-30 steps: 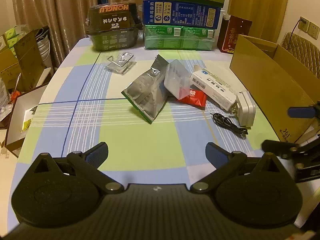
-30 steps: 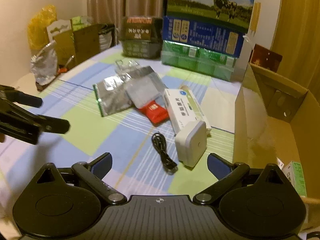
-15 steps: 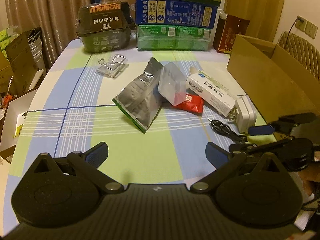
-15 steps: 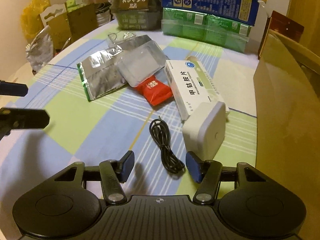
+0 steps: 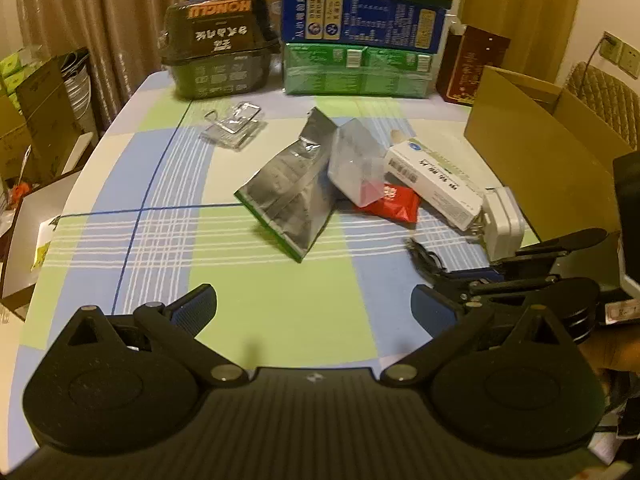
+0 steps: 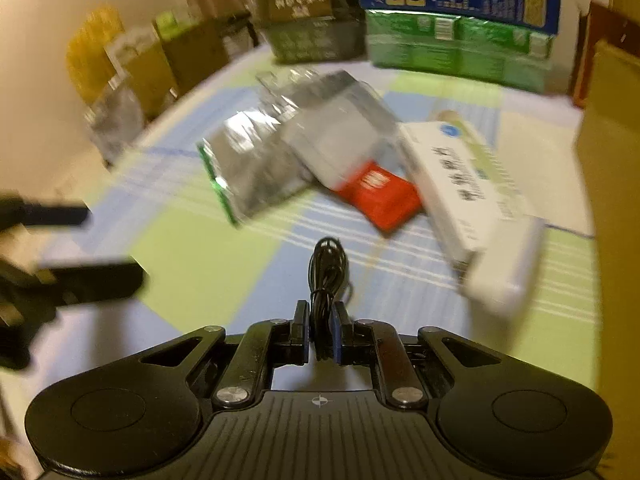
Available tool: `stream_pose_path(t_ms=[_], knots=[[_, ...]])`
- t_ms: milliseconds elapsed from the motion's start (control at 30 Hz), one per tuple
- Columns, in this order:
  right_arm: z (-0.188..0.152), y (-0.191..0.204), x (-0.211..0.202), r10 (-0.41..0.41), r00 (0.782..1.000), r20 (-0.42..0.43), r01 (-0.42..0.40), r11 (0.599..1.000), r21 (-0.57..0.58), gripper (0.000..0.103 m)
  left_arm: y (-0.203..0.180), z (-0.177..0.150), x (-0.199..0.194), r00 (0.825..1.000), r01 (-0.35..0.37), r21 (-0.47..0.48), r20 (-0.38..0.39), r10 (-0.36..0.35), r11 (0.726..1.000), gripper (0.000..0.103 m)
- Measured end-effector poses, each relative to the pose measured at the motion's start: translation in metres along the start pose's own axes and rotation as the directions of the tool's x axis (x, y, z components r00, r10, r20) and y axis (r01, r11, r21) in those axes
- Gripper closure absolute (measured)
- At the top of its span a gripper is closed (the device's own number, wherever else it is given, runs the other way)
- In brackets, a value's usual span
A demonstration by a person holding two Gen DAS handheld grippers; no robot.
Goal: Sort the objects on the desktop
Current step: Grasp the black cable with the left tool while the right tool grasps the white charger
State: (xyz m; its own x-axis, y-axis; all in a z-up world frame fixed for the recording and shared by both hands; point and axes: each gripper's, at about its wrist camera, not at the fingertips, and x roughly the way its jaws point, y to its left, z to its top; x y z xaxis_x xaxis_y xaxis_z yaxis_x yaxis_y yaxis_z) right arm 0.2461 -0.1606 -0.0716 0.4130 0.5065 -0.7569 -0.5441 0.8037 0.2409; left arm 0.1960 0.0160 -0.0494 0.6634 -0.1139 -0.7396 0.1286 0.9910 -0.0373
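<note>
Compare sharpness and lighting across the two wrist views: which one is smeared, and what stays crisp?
Right wrist view: heavy motion blur on the silver foil pouch and white medicine box; the right gripper and the black cable in its jaws stay crisp. Left wrist view: mostly sharp, with dim, warm yellow lighting and fisheye bending of the table edge.

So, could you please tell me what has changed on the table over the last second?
The right gripper came down toward the black cable, and its jaws have just been closing; they now pinch the coiled cable. The left gripper stayed open and idle. The silver pouch, red packet, white box and charger have not moved.
</note>
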Motion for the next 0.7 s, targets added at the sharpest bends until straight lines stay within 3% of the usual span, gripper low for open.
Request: stream_pose_path(t_ms=[133,233,367,500,700], knots=[[0.009,-0.003,-0.010,0.048,0.997,0.067,-0.052,0.997,0.053,0.092,0.005,0.000,0.001,1.000,-0.016,-0.021,-0.004,0.016,1.000,0.001],[0.011,-0.004,-0.034,-0.016,0.989,0.148,0.014,1.000,0.012,0.085,0.006,-0.002,0.006,1.000,-0.011,-0.038,-0.017,0.011,0.999,0.001],[0.008,-0.010,-0.061,-0.150,0.963,0.222,0.150,0.989,0.021,0.043,-0.004,-0.003,0.015,0.999,0.028,-0.039,-0.032,-0.030,0.999,0.002],[0.003,-0.026,-0.073,-0.202,0.954,0.222,0.191,0.979,0.071,0.041,-0.021,-0.001,0.027,0.997,0.073,-0.027,-0.028,-0.073,0.997,0.009],[0.004,-0.040,-0.074,-0.204,0.958,0.202,0.186,0.977,0.102,0.041,-0.048,-0.001,0.054,0.994,0.097,0.043,-0.049,-0.095,0.994,0.032]])
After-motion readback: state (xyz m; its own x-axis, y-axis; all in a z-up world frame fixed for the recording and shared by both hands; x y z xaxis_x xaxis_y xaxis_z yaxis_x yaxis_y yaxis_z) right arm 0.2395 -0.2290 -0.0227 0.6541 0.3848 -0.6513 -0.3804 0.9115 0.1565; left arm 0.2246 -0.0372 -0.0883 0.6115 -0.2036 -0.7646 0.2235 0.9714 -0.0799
